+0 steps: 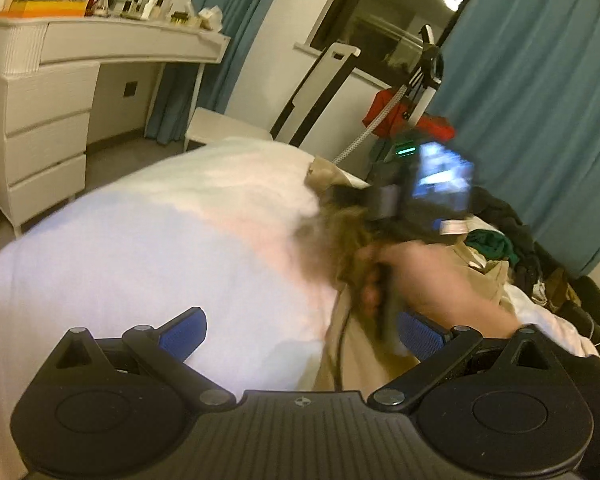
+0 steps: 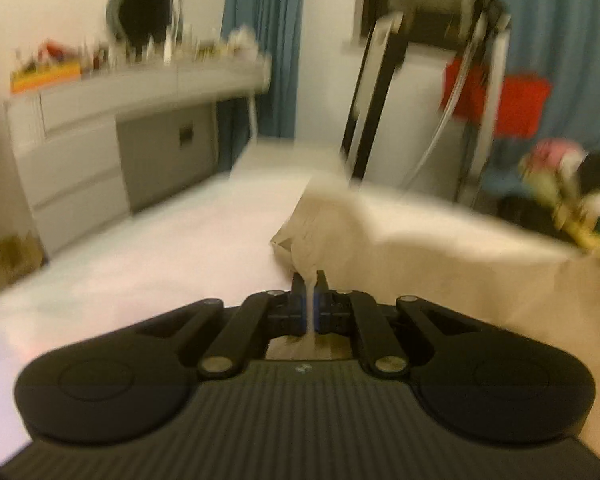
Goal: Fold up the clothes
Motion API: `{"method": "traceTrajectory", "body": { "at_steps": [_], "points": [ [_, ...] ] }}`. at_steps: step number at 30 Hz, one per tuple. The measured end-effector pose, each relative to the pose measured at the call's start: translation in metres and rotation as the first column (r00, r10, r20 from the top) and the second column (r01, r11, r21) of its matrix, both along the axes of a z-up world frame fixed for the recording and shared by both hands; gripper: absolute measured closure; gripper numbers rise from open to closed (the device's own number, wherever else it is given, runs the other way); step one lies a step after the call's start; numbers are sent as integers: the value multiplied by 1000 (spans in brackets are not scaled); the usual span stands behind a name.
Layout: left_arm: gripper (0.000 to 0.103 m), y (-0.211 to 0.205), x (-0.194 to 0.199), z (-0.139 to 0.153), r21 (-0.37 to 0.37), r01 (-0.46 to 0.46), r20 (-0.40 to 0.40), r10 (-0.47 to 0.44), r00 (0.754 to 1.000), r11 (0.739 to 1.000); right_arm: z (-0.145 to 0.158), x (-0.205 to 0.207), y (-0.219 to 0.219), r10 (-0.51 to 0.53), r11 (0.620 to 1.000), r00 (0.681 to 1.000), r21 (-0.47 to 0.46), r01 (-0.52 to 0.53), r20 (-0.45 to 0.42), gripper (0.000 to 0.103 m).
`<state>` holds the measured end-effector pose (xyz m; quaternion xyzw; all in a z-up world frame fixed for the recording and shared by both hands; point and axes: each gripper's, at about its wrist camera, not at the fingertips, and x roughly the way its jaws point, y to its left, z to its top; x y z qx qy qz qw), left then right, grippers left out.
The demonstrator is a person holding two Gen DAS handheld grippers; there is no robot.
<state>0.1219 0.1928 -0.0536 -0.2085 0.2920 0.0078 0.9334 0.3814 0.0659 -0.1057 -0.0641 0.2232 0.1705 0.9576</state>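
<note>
The right wrist view was smeared throughout by motion blur; the items on the dresser (image 2: 140, 80) could not be told apart. In the left wrist view, a hand (image 1: 432, 280) was blurred, hiding part of the beige garment (image 1: 360, 352).

Counts of what is seen in the bedroom

Two tools are counted: the left tool (image 1: 300, 332) and the right tool (image 2: 310, 280). One beige garment (image 2: 400, 232), one white bed (image 1: 140, 240), one white dresser (image 1: 48, 112) with three drawers, and one pile of mixed clothes (image 1: 500, 236) are seen. Two blue curtains are counted.
</note>
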Motion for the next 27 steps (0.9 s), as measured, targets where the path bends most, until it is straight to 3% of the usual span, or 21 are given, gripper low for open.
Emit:
{"method": "traceTrajectory", "body": {
  "at_steps": [3, 7, 10, 12, 14, 17, 18, 19, 20, 21, 27],
  "points": [
    [0, -6, -4, 2, 15, 7, 27, -8, 1000, 1000, 25, -24, -54, -117, 989, 989, 95, 109, 90, 97],
    [0, -17, -6, 5, 25, 44, 45, -45, 998, 999, 57, -55, -128, -284, 942, 940, 236, 237, 188, 97],
    [0, -28, -9, 6, 54, 67, 52, -70, 996, 996, 42, -67, -193, -479, 848, 867, 326, 418, 135, 97],
    [0, -38, -8, 5, 79, 85, 49, -89, 995, 993, 23, -73, -224, -570, 793, 816, 325, 515, 96, 97],
    [0, -48, -7, 3, 108, 104, 44, -109, 993, 989, 1, -74, -248, -618, 753, 786, 308, 581, 27, 95],
    [0, -65, -6, -2, 153, 138, 31, -145, 989, 978, -19, -77, -272, -609, 732, 788, 319, 602, -87, 92],
    [0, -71, -5, -3, 161, 151, 28, -157, 987, 975, -18, -82, -273, -595, 742, 798, 318, 591, -95, 84],
    [0, -76, -5, -4, 169, 164, 25, -170, 985, 972, -16, -86, -273, -580, 751, 808, 316, 579, -101, 60],
    [0, -81, -5, -6, 175, 175, 22, -181, 983, 969, -15, -91, -273, -565, 761, 818, 315, 567, -107, 44],
    [0, -86, -4, -7, 178, 183, 19, -190, 982, 967, -13, -96, -274, -550, 770, 827, 314, 555, -113, 18],
    [0, -103, -5, -11, 172, 241, -3, -245, 970, 955, 28, -161, -258, -467, 837, 883, 299, 458, -44, 17]
  ]
}}
